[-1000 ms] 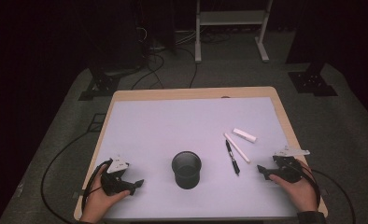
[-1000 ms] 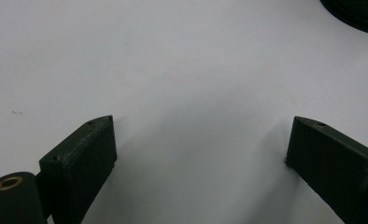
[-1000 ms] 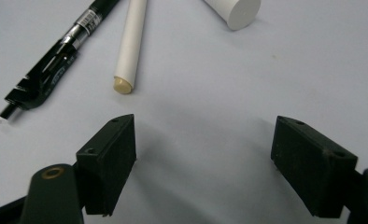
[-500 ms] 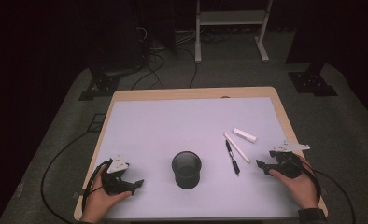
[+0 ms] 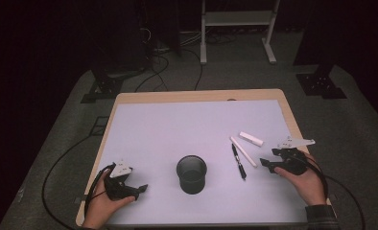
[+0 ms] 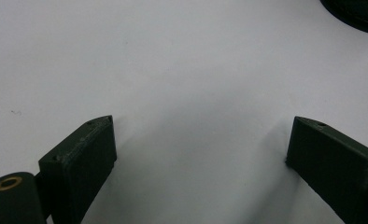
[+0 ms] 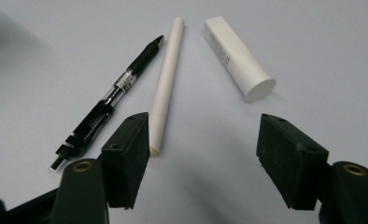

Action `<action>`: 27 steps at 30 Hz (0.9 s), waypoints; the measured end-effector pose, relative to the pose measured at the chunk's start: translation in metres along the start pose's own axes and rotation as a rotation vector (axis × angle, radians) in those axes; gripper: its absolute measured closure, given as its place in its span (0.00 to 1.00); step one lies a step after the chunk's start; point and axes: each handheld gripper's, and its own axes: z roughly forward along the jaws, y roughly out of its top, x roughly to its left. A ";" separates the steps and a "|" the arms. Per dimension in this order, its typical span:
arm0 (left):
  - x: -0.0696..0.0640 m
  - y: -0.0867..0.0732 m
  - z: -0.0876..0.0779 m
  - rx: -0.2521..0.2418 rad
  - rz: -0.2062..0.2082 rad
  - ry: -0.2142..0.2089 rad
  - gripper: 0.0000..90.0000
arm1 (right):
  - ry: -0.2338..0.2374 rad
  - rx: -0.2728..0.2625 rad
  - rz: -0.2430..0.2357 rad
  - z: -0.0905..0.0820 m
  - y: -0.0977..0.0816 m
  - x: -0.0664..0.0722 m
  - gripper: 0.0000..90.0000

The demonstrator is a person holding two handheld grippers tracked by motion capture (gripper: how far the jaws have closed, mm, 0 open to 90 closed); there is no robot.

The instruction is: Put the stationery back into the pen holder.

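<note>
Black right gripper [image 5: 266,166] nearer white stick [image 7: 166,84] than before, apparently raised; jaws narrowing, empty.

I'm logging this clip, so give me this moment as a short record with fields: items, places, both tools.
surface: white table
cup: black, upright, centre front
pen: black, lying right of cup
stick: white, beside pen
tube: white, short, lying behind the stick
left tool: open, nothing between jaws
right tool: open, jaws just been closing, nothing gripped, faces stick

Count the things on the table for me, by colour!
White: 2, the white stick and the short white tube.
Black: 2, the black pen and the black cup.
Total: 4.
</note>
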 end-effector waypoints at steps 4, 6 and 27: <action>0.000 0.000 0.000 0.000 0.000 0.000 0.08 | 0.003 -0.001 -0.004 0.002 0.007 -0.002 0.39; 0.000 0.000 0.000 0.000 0.000 0.000 0.08 | 0.002 0.001 -0.011 0.004 0.011 -0.003 0.39; 0.000 0.000 0.000 -0.001 -0.005 -0.001 0.08 | 0.026 0.019 -0.046 0.018 0.047 -0.010 0.44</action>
